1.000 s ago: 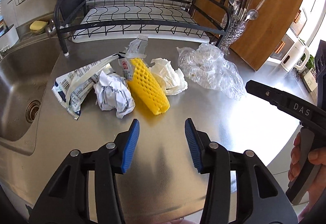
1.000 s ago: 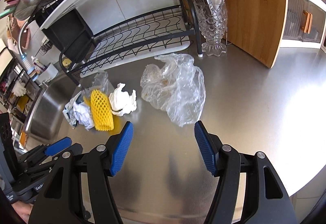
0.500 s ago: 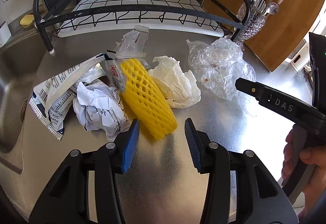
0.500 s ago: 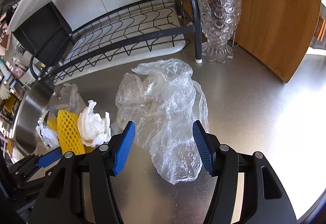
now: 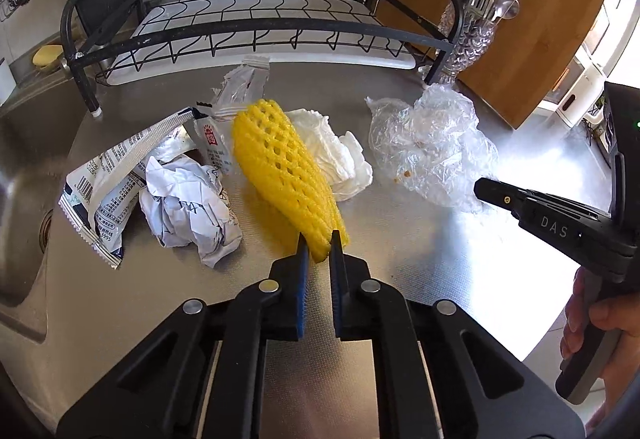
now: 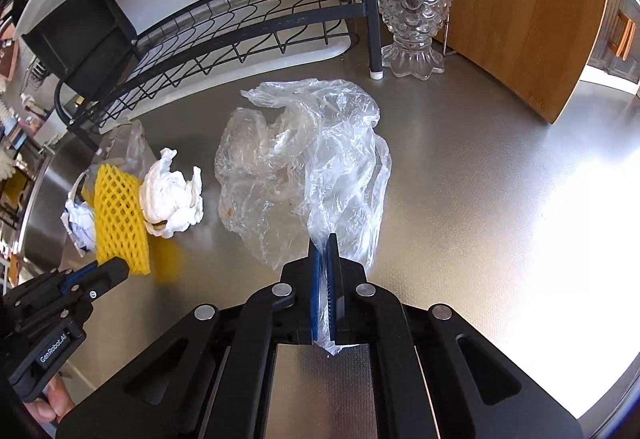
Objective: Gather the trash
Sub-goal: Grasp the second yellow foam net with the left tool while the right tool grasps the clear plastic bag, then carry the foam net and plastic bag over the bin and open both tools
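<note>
Since the left gripper [image 5: 319,244] has just closed on the yellow net [image 5: 285,175] and the right gripper [image 6: 323,253] on the plastic bag [image 6: 304,159], lift both slowly from the tabletop [image 6: 480,199], fingers kept clenched

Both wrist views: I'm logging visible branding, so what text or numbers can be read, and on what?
"DAS": on the right tool body, left wrist view.
"GenRobot.AI": on the left tool body, right wrist view.
"5995": on the white printed wrapper edge.
Red-logo sachet: print too small to read.
Crumpled paper: writing illegible.
</note>
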A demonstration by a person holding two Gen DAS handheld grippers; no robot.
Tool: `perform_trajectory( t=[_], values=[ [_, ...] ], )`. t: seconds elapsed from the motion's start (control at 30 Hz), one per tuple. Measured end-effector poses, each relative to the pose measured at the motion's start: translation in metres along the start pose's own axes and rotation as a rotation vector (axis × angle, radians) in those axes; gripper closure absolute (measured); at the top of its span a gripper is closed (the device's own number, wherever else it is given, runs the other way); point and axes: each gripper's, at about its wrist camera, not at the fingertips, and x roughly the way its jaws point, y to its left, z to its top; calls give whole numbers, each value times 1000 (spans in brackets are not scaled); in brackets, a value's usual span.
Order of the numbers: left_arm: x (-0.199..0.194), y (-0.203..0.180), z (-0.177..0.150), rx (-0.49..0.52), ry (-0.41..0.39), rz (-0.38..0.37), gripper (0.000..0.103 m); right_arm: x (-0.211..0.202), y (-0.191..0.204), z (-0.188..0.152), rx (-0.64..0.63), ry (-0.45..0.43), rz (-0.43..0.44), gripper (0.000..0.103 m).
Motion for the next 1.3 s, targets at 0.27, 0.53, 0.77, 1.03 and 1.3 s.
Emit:
perform_trajectory(
  t=[0.27, 0.53, 0.77, 1.03, 1.3],
  values=[
    [-40, -18, -26, 18, -22, 12, 95, -55, 3, -22, 1, -66, 48, 98],
    [-89, -35, -84, 5, -30, 26, 95, -108, 8, -69, -43, -83, 95, 98],
    [-125, -48, -151, -5, -12, 38, 95, -144, 13, -130, -82, -41, 147, 98],
    [-125, -40, -221, -59, 74, 44, 95, -152, 17, -202, -126, 69, 168, 98],
    [-88, -26, -276, -107, 184, 46, 95, -106, 29, -256, -126, 229, 192, 98]
  ],
)
